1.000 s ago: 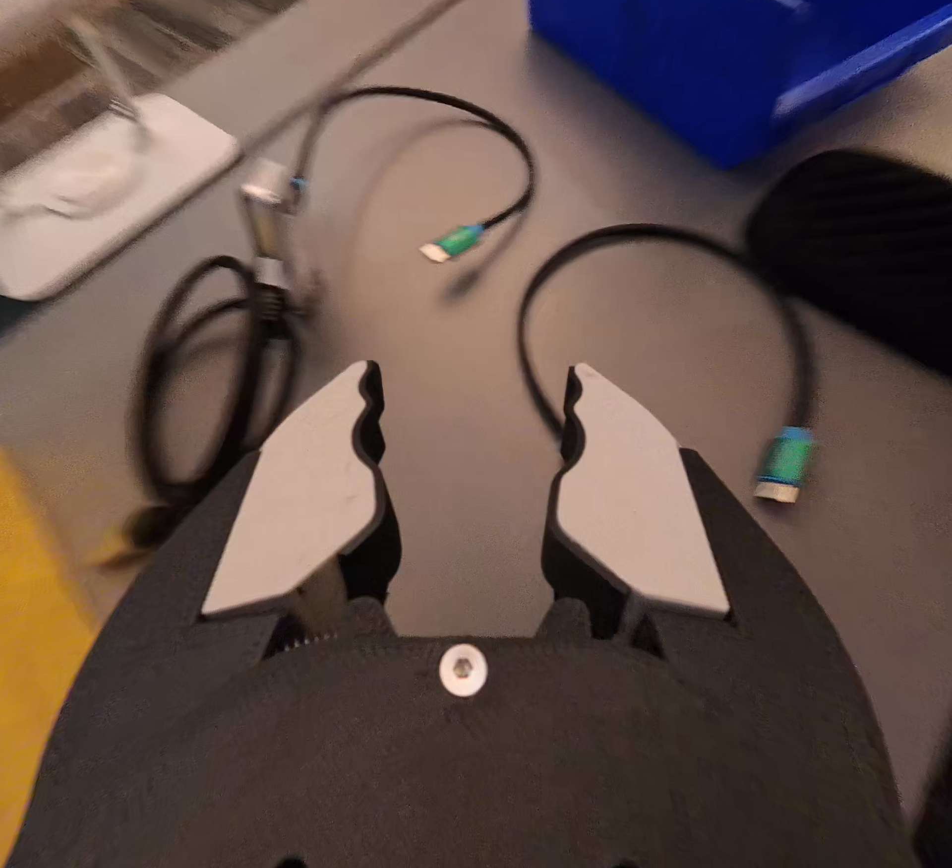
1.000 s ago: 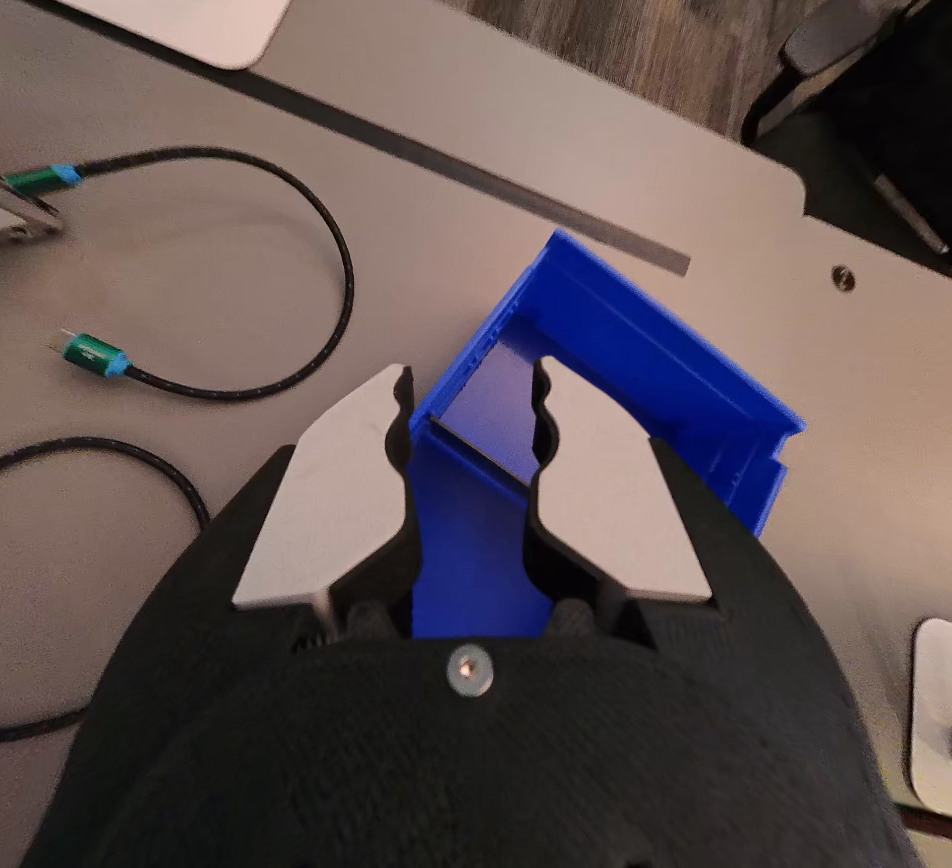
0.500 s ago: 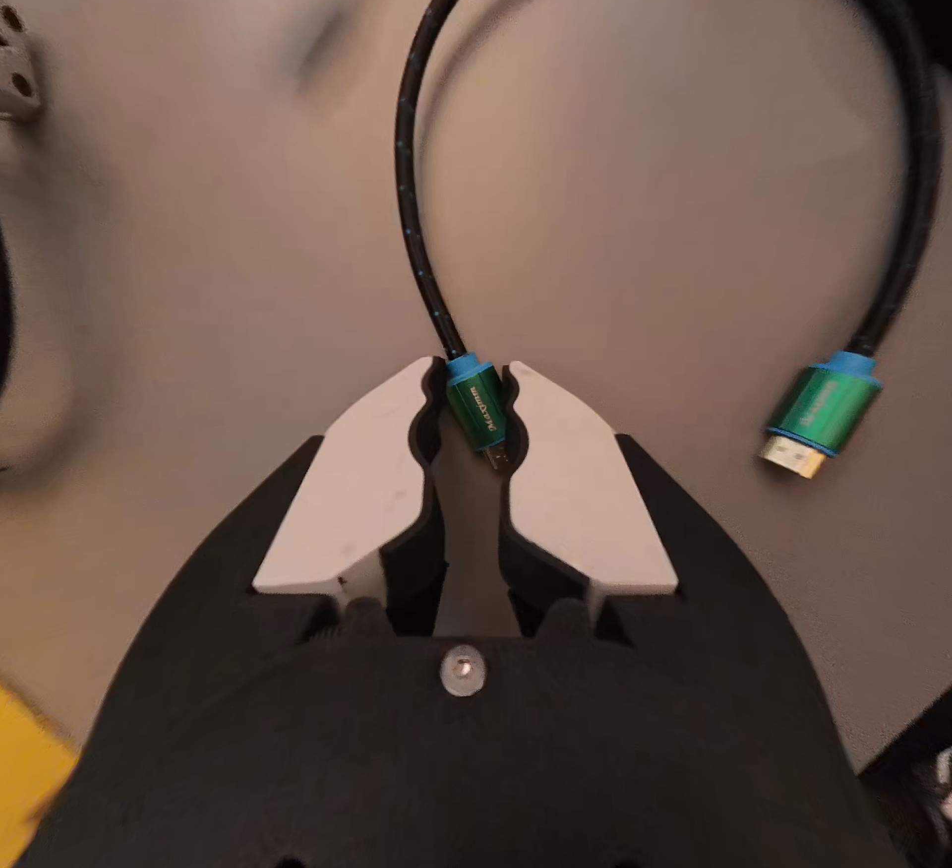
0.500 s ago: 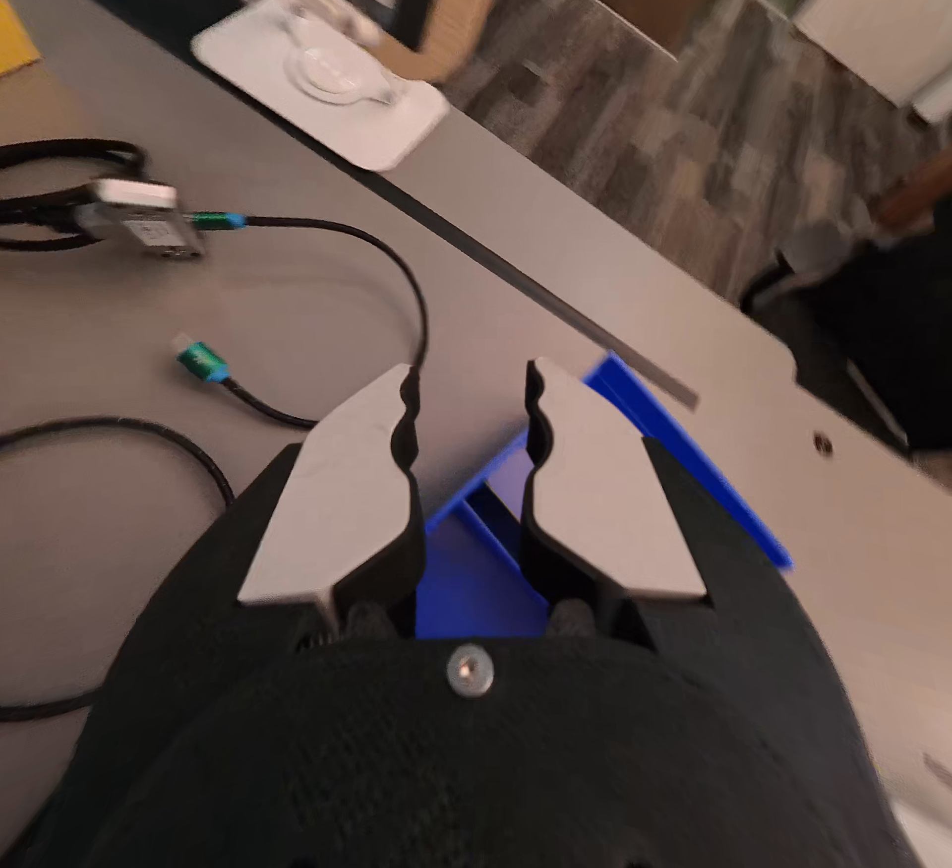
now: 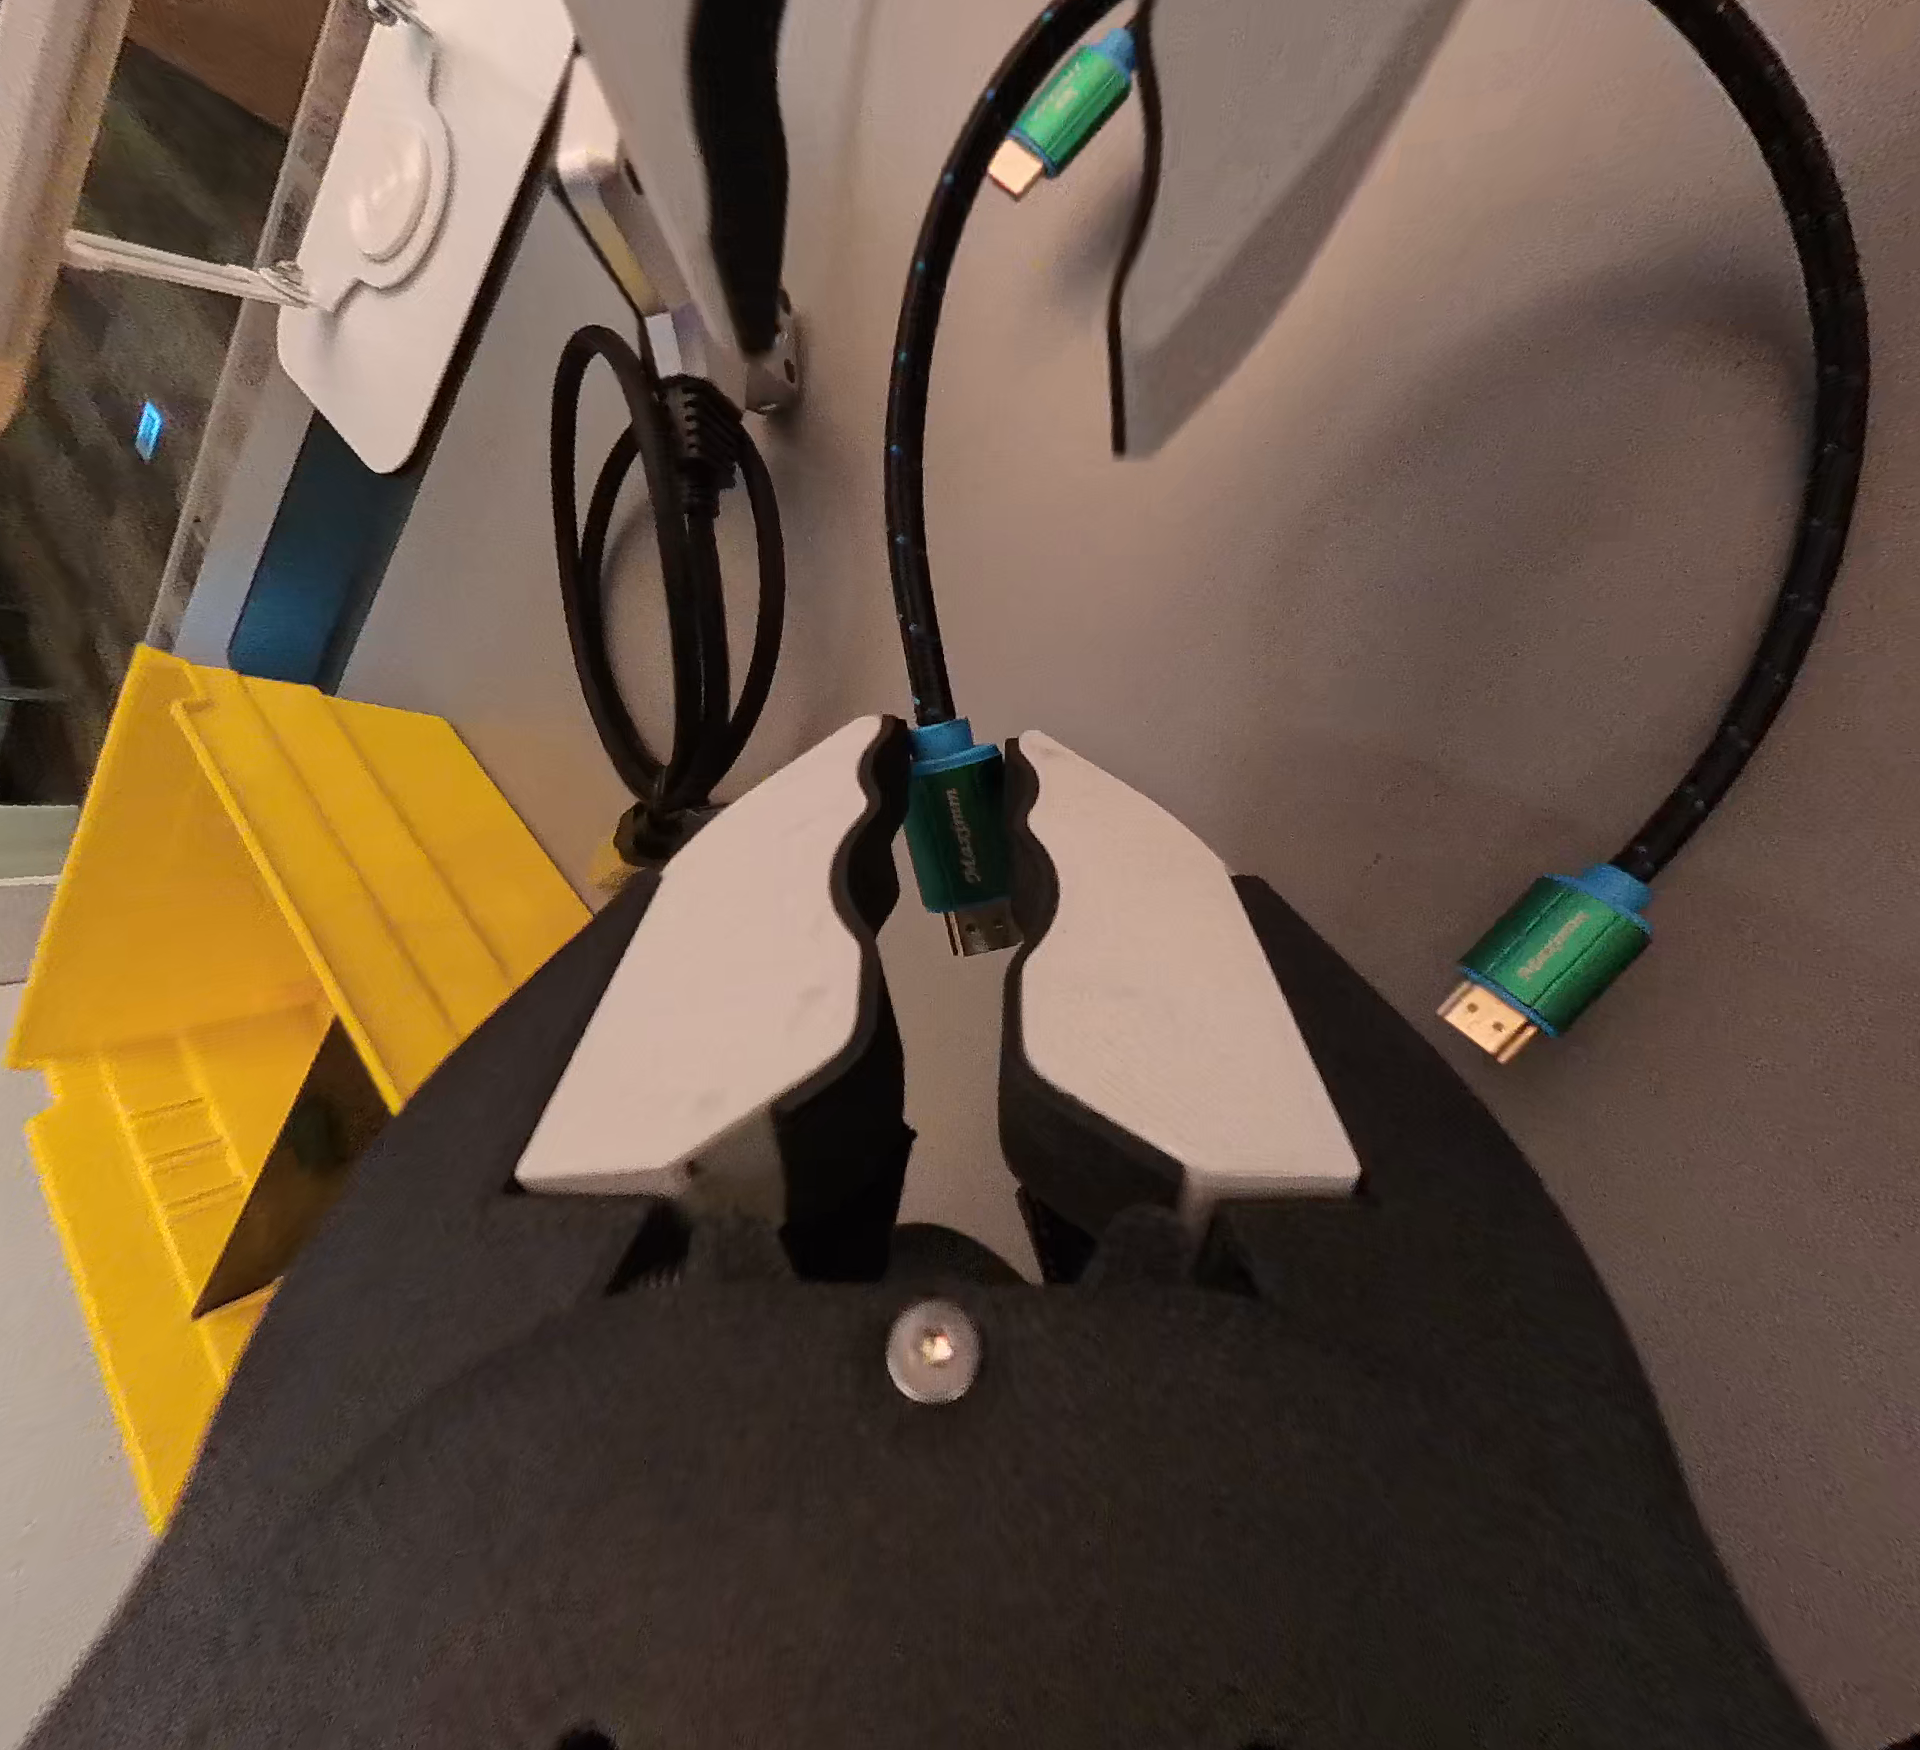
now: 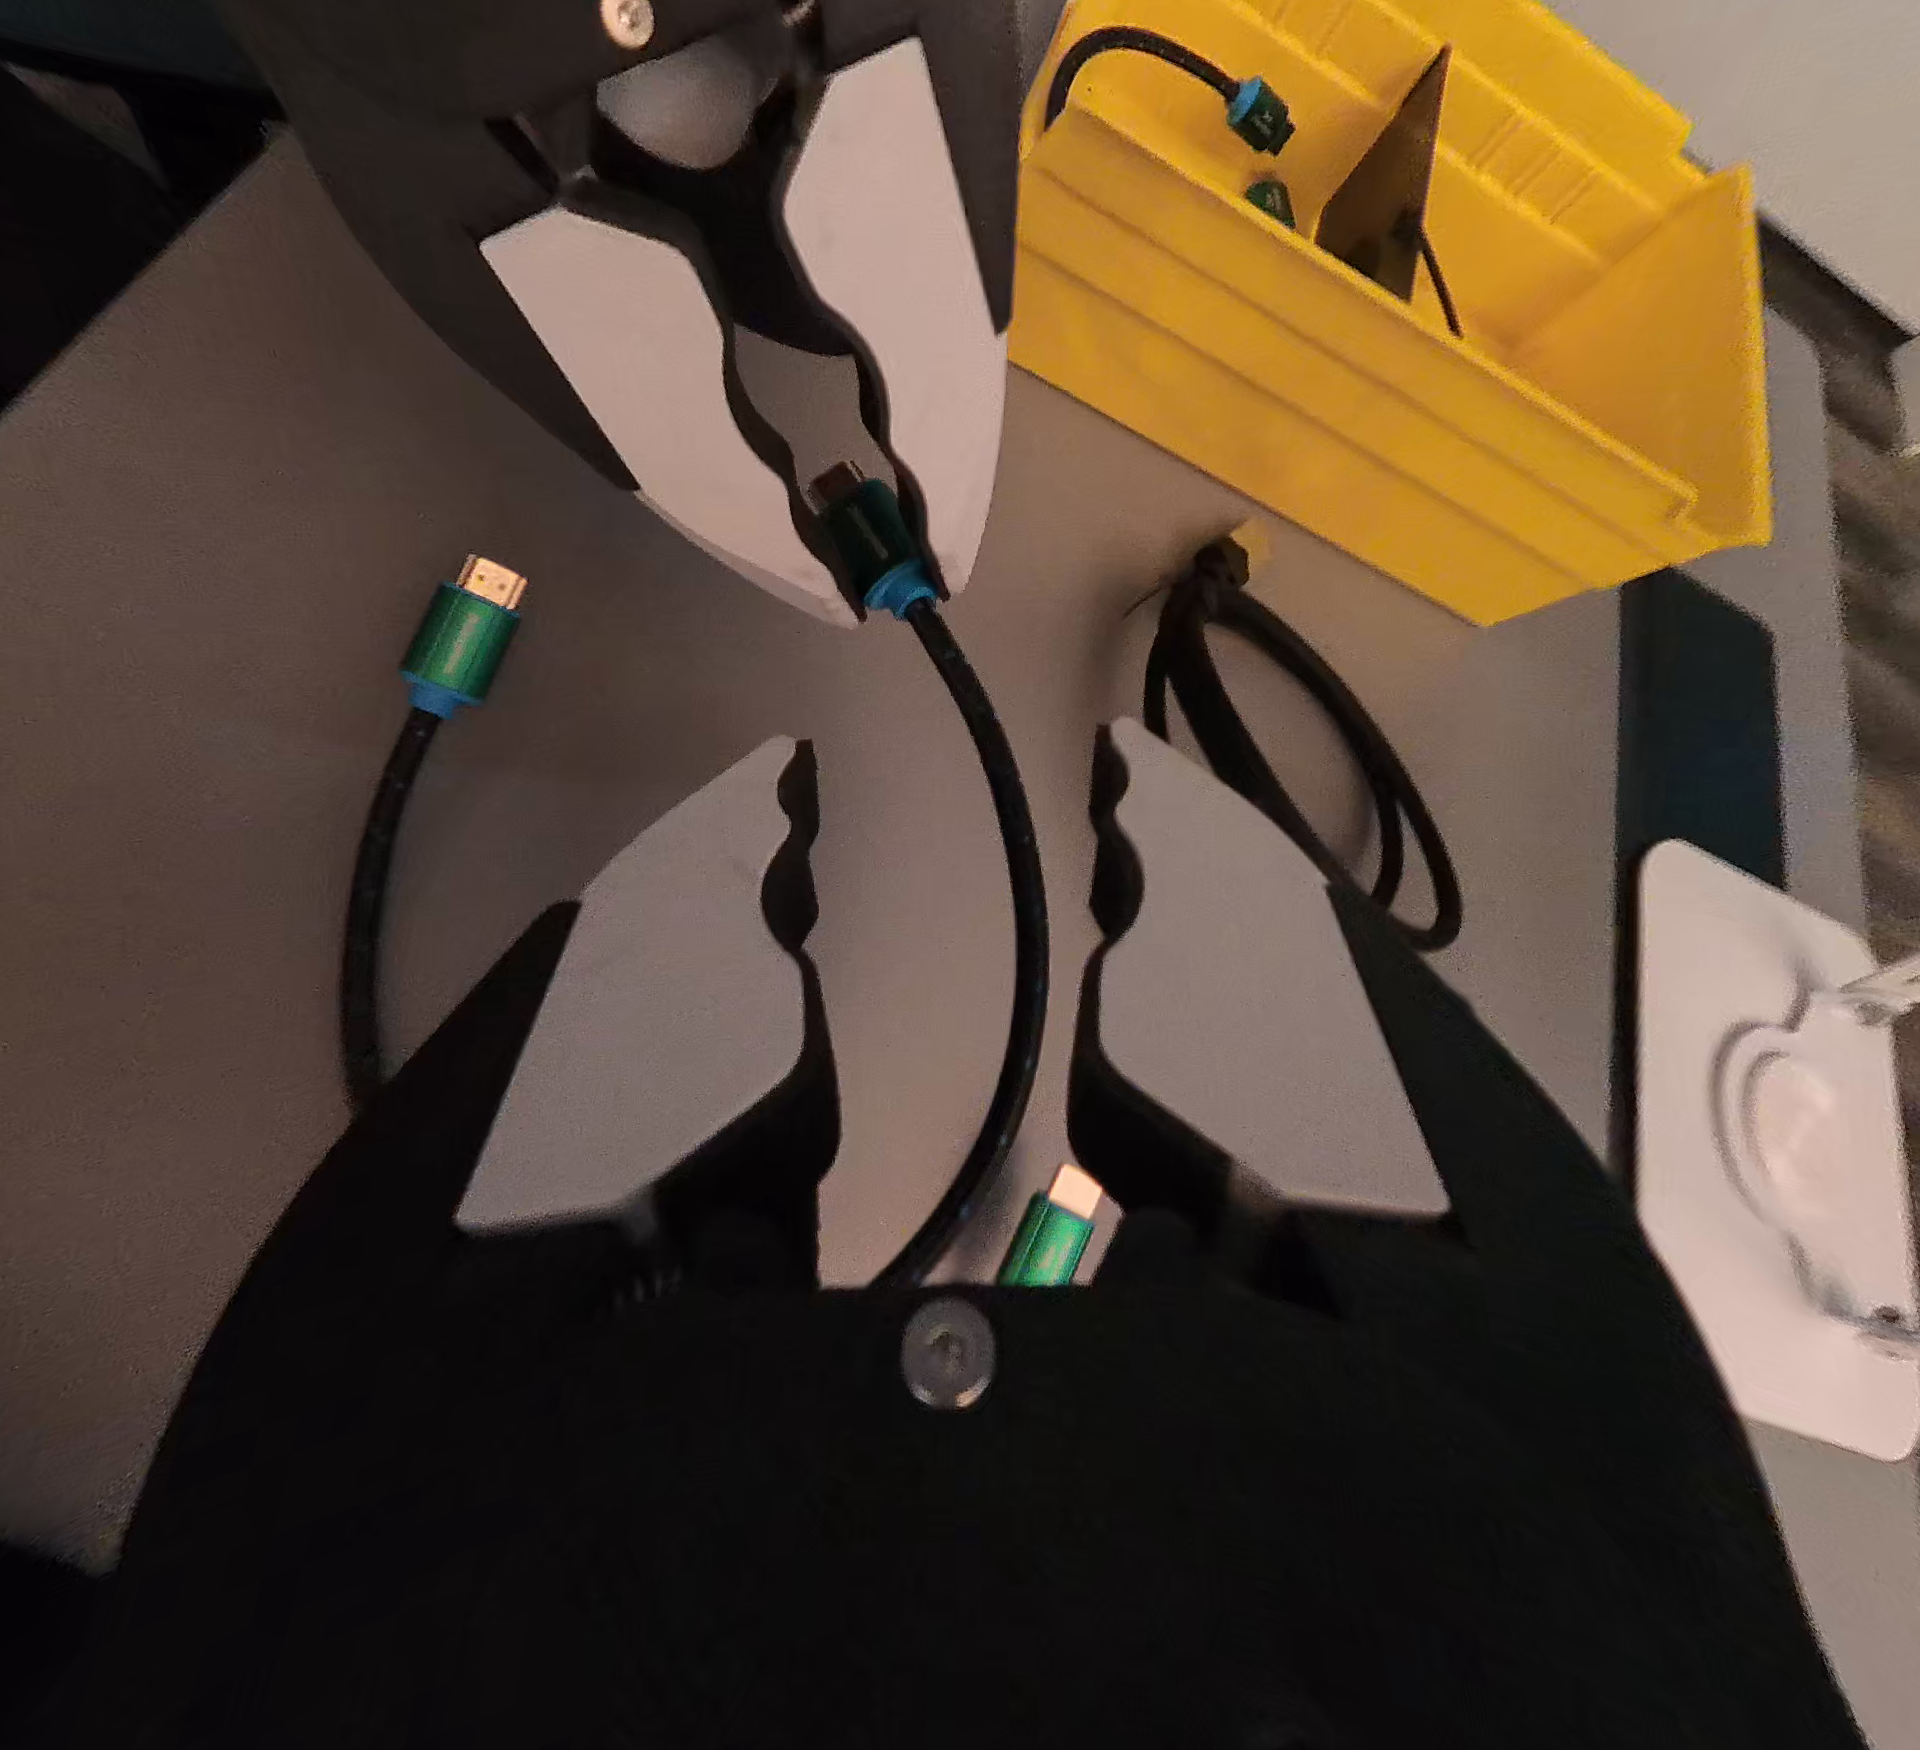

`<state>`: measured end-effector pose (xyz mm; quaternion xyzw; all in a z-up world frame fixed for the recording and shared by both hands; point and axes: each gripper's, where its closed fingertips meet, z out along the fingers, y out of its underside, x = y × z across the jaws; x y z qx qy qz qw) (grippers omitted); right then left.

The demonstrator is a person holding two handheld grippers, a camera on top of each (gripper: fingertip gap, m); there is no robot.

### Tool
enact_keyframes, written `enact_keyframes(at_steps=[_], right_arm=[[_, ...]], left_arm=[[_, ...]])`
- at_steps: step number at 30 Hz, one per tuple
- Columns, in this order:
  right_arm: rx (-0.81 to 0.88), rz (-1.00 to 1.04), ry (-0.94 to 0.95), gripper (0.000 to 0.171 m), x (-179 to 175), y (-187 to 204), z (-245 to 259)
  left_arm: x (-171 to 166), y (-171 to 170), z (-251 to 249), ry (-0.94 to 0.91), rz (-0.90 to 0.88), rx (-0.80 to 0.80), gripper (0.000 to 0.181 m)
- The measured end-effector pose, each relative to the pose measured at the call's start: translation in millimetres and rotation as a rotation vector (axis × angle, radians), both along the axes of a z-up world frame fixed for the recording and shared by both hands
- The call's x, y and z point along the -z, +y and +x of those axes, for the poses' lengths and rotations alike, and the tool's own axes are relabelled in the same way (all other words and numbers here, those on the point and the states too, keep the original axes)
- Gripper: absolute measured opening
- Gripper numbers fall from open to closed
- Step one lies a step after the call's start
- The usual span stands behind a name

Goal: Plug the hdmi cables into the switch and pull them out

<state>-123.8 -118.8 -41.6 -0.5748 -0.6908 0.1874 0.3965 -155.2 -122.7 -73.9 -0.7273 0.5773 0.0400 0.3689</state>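
Observation:
My left gripper (image 5: 956,744) is shut on a green HDMI plug (image 5: 958,853), its metal tip pointing back toward the camera. The braided black cable (image 5: 904,474) arcs round to a second green plug (image 5: 1538,962) lying on the grey table. A third green plug (image 5: 1065,105) lies farther off. The silver switch (image 5: 608,235) sits at the upper left, partly hidden by my right gripper (image 5: 951,401). In the right wrist view, my right gripper (image 6: 951,744) is open and empty, straddling the cable (image 6: 1013,869) above the table. It faces the left gripper (image 6: 894,599), which holds the plug (image 6: 862,537).
A yellow bin (image 6: 1351,412) holding more HDMI cables (image 6: 1262,116) stands beside the left gripper. A coiled thin black cable (image 5: 675,578) lies next to the switch. A white stand base (image 5: 416,173) sits near the table edge.
The left gripper came down and closed on the green plug, and still holds it. The right gripper swung away from the blue bin to face the left gripper and opened wider.

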Motion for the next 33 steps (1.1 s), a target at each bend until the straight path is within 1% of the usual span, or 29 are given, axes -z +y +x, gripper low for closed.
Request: enact_keyframes(at_steps=[4, 6, 7, 8, 9, 12, 15, 16, 17, 18, 19, 20, 21, 24, 26, 29, 30, 33], right_arm=[[0.020, 0.120, -0.060, 0.050, 11.0, 8.5, -13.1], [0.030, 0.190, -0.078, 0.043, 15.9, 15.5, -17.0], [0.040, 0.231, -0.088, 0.039, 17.7, 20.3, -18.0], [0.048, 0.264, -0.096, 0.029, 18.7, 24.2, -18.3], [0.043, 0.278, -0.104, 0.012, 20.0, 25.0, -18.3], [0.049, 0.279, -0.110, 0.008, 18.1, 25.3, -16.4], [0.067, 0.238, -0.090, 0.006, 6.8, 21.2, -13.9], [0.093, 0.218, -0.087, 0.006, 1.6, 22.0, -10.9], [0.112, 0.199, -0.074, 0.006, -4.7, 22.4, -7.6], [0.121, 0.179, -0.052, 0.006, -11.6, 21.3, -4.5], [0.127, 0.158, -0.024, 0.006, -18.7, 20.0, -1.2], [0.136, 0.134, 0.004, 0.006, -25.2, 19.0, 2.3], [0.143, 0.107, 0.030, 0.006, -30.8, 17.9, 5.4], [0.141, 0.037, 0.092, 0.006, -42.8, 13.5, 10.8], [0.120, -0.033, 0.125, 0.006, -47.2, 6.9, 10.4], [0.072, -0.136, 0.158, 0.006, -50.0, -5.2, 8.4], [0.063, -0.164, 0.160, 0.006, -49.5, -7.9, 8.5], [0.046, -0.253, 0.170, 0.006, -48.0, -12.9, 10.4]], left_arm=[[-4.5, -0.1, -3.2, -0.018, -0.002, 0.002, 0.016], [-8.4, -0.5, -3.9, -0.030, 0.004, 0.004, 0.016], [-10.1, -1.5, -3.6, -0.038, 0.004, 0.010, 0.016], [-11.6, -2.1, -3.1, -0.044, 0.006, 0.015, 0.016], [-12.9, -2.3, -2.7, -0.052, 0.009, 0.018, 0.016], [-18.5, -0.8, -1.5, -0.089, 0.015, 0.026, 0.016], [-37.8, -0.6, 0.7, -0.215, 0.014, 0.045, 0.013], [-48.9, 0.5, -1.7, -0.260, 0.029, 0.049, 0.018], [-60.5, 2.2, -6.2, -0.299, 0.049, 0.055, 0.036], [-70.3, 2.5, -11.3, -0.335, 0.056, 0.068, 0.048], [-78.5, 1.2, -15.6, -0.372, 0.056, 0.097, 0.054], [-85.6, -1.1, -18.7, -0.407, 0.063, 0.138, 0.066], [-91.9, -2.7, -21.7, -0.436, 0.088, 0.175, 0.070], [-105.7, -3.8, -22.7, -0.469, 0.275, 0.281, 0.066], [-107.2, -4.9, -14.5, -0.418, 0.411, 0.347, 0.065], [-106.8, -3.7, 2.1, -0.274, 0.612, 0.443, 0.064], [-109.9, -3.7, 7.6, -0.255, 0.674, 0.474, 0.061], [-114.1, -13.4, 21.7, -0.239, 0.755, 0.607, 0.046]])
